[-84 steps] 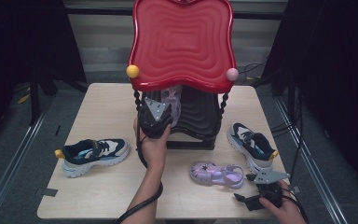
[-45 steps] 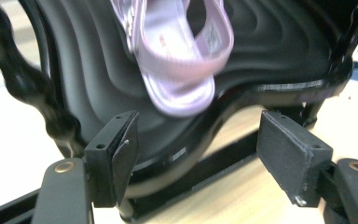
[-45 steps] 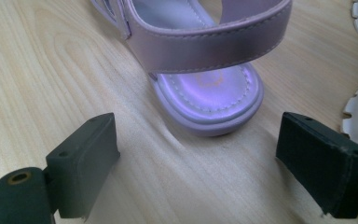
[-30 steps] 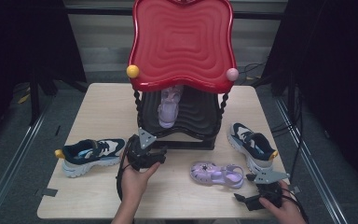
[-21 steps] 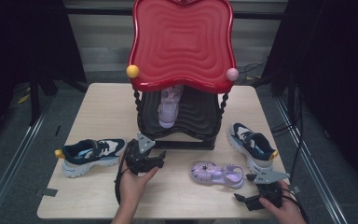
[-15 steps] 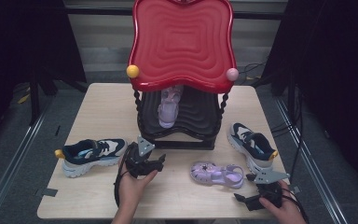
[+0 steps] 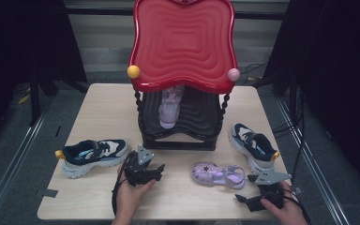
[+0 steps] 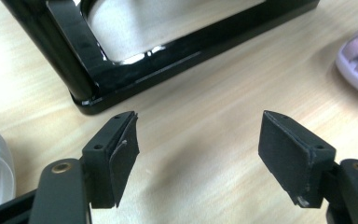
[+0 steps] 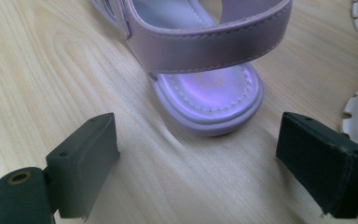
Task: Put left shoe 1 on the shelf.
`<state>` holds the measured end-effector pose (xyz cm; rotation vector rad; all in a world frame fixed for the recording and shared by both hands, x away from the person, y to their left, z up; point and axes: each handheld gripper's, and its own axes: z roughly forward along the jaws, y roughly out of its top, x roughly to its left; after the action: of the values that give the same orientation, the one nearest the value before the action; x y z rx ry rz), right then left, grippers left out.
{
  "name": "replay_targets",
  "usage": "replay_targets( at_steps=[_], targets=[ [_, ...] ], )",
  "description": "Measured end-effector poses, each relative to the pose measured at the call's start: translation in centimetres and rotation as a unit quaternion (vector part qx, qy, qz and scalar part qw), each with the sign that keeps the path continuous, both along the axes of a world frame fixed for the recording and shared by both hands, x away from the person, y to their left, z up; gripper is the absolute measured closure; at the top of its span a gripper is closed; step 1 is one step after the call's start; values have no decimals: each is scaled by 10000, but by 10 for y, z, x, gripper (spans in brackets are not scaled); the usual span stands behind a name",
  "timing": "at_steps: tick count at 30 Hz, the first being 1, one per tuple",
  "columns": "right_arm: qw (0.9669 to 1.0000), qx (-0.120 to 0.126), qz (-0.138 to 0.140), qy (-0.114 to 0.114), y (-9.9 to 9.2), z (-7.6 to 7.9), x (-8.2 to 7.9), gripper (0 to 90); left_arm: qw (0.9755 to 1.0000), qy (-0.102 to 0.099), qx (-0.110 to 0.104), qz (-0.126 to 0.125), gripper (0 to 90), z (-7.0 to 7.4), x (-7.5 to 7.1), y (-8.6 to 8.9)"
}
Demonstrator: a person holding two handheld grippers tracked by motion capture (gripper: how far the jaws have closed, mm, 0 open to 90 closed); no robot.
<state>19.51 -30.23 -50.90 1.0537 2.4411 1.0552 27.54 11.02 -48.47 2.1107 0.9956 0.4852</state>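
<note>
Far left of the wooden table: a navy-and-white sneaker lies on its sole, long axis across the table, yellow-tipped end at the table's left edge.

Just right of it is the left gripper, in the person's left hand, low over the bare tabletop. Jaws spread wide, nothing between them. In the left gripper view the black base frame of the rack sits just ahead of the jaws, and a lilac edge shows at far right.

Centre: a shoe rack with a red wavy top, a yellow ball and a pink ball at its front corners, twisted black posts and a black wavy shelf. On that shelf, under the red top, stands one lilac sandal, long axis front to back, one end toward the person; its straps are partly hidden by the red top.

Right of centre: the second lilac sandal lies flat on its sole on the table in front of the rack. Long axis across the table, the perforated closed end to the left, the open strapped heel to the right. Glossy pale purple, with a wide strap over the heel part.

Behind it to the right, the other navy-and-white sneaker lies angled near the table's right edge, yellow tip at the near right.

Far right: the right gripper, in the right hand, is near the table's front edge, jaws wide apart and empty, the sandal's heel end just ahead of them.
</note>
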Motion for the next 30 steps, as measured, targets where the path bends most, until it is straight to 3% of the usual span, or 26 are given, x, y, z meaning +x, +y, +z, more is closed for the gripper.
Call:
replay_targets(
  at_steps=[9,16,24,30],
  targets=[
    [10000,2,-1,4,0,0,0,118,9998,125,106,-95,281,-8,-4,3],
    [10000,1,-1,0,0,0,0,118,9990,141,344,-241,270,-15,-6,4],
    [10000,-9,-10,-7,0,0,0,117,9983,247,376,-366,253,-15,-9,9],
    [10000,-8,-10,-7,0,0,0,117,9980,343,243,-478,215,-17,-10,14]
  ],
)
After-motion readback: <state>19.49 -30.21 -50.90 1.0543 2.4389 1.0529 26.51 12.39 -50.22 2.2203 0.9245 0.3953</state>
